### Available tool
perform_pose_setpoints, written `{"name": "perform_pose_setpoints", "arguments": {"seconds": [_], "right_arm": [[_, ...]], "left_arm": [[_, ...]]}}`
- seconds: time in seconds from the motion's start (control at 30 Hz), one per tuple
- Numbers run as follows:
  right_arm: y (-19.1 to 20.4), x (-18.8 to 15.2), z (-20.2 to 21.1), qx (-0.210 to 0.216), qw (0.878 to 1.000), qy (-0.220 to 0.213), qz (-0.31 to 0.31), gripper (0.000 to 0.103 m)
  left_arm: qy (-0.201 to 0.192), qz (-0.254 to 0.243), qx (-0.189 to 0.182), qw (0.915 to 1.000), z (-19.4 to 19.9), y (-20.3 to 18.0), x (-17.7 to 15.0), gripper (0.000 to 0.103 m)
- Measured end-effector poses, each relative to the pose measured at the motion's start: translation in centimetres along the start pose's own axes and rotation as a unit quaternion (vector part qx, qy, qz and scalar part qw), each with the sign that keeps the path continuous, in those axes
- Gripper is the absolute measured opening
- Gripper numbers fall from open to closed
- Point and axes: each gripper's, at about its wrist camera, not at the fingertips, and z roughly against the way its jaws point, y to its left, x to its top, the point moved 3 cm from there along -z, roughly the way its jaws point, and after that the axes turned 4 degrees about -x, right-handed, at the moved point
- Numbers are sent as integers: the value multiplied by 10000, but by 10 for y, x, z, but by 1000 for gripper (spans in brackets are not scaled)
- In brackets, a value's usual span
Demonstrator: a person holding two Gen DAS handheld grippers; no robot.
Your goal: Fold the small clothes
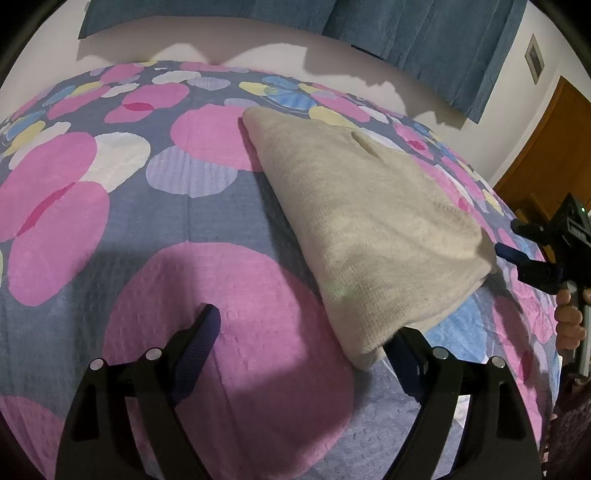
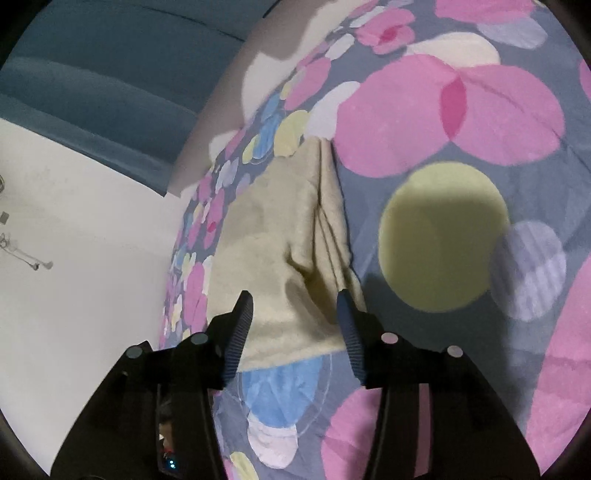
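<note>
A beige folded cloth lies flat on a flowered bedspread. My left gripper stands open and wide just above the bedspread, and its right finger is beside the cloth's near corner. At the right edge of that view my right gripper sits by the cloth's right corner. In the right wrist view the cloth runs away from me with stacked folded edges on its right side. My right gripper is open. The cloth's near end lies between its fingers, and the pads do not press on it.
The bedspread has pink, yellow and blue circles on grey. Blue curtains hang on the white wall behind the bed. A wooden door stands at the right. A person's hand holds the right gripper's handle.
</note>
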Motion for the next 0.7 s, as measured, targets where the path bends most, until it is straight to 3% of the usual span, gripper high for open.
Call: {"name": "perform_pose_setpoints", "arguments": {"seconds": [0.1, 0.17, 0.2, 0.23, 0.3, 0.47, 0.63, 0.7], "right_arm": [[2, -1, -17, -143, 9997, 182, 104, 46], [2, -5, -22, -254, 9992, 254, 160, 32], [0, -8, -26, -362, 9987, 298, 194, 13], [-3, -9, -28, -443, 9983, 323, 202, 4], [-12, -12, -29, -579, 9976, 333, 196, 3], [-29, -16, -27, -370, 9987, 345, 32, 3], [-30, -18, -27, -356, 9988, 320, 115, 3], [-33, -19, -27, -303, 9990, 310, 84, 3]], "left_arm": [[14, 3, -3, 10000, 0, 0, 0, 84], [11, -6, 6, 10000, 0, 0, 0, 84], [12, 2, -2, 10000, 0, 0, 0, 84], [9, 6, -6, 10000, 0, 0, 0, 84], [-1, -2, -15, 10000, 1, -1, 0, 84], [-17, 247, -266, 9993, 17, 0, -4, 84], [-495, 378, -374, 9974, 47, -4, 9, 84], [-514, 346, -406, 9973, 43, -9, 18, 84]]}}
